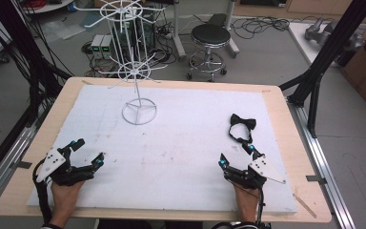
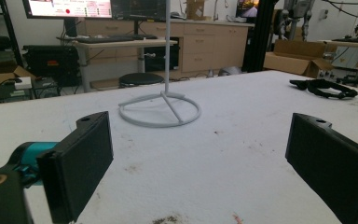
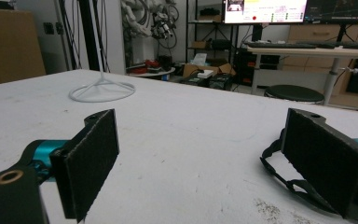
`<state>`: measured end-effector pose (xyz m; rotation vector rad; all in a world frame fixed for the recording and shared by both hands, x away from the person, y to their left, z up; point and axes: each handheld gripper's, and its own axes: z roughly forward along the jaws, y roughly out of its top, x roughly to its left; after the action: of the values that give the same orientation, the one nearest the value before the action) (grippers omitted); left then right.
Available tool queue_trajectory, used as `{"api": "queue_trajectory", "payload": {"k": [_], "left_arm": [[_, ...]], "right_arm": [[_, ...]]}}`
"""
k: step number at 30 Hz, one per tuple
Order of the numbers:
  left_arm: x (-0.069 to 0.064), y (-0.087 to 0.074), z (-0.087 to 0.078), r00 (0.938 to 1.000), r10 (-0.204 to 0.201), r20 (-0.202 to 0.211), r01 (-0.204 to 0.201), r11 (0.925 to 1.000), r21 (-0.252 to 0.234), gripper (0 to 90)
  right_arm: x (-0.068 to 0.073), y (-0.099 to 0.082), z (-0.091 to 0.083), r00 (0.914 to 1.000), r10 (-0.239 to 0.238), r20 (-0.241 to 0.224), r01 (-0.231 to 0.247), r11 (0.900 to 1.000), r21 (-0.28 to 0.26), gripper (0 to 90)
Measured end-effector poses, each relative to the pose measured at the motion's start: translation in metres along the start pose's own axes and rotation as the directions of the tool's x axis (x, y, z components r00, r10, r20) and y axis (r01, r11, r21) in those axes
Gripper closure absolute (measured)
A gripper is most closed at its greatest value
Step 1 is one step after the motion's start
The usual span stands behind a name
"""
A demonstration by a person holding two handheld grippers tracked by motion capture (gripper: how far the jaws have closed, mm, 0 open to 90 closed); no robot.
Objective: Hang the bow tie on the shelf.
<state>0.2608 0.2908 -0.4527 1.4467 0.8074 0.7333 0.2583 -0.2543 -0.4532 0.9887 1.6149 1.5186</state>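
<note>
White foam-topped counter (image 1: 171,157) in a cluttered lab. Black bow tie (image 1: 242,125) lies near the right edge, just ahead of the right gripper (image 1: 236,156); left gripper (image 1: 86,151) is well apart. Both sets of fingers are spread, empty.

In the right gripper view, part of the black bow tie (image 3: 279,175) was hidden behind the right-hand jaw, and its strap was cut off by the bottom edge. In the left gripper view, the white wire stand (image 2: 161,109) was cropped at the top edge.
</note>
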Motion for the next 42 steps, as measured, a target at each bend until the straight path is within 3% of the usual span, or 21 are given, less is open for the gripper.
{"api": "queue_trajectory", "payload": {"k": [29, 36, 42], "left_arm": [[0.000, 0.000, 0.000, 1.0000, -0.008, -0.002, 0.008, 1.0000, 0.000, 7.7], [0.001, 0.000, 0.000, 0.9999, -0.017, 0.000, 0.017, 0.9999, -0.003, 7.7], [0.002, 0.000, 0.000, 0.9998, -0.020, 0.001, 0.020, 0.9998, -0.002, 7.7]], "right_arm": [[-0.001, 0.001, 0.002, 0.9999, 0.005, 0.009, -0.005, 0.9999, 0.016, 10.1], [-0.001, 0.005, 0.004, 0.9998, -0.019, 0.002, 0.019, 0.9968, 0.078, 10.1], [-0.004, 0.014, 0.003, 0.9997, -0.023, 0.001, 0.023, 0.9962, 0.084, 10.1]]}}
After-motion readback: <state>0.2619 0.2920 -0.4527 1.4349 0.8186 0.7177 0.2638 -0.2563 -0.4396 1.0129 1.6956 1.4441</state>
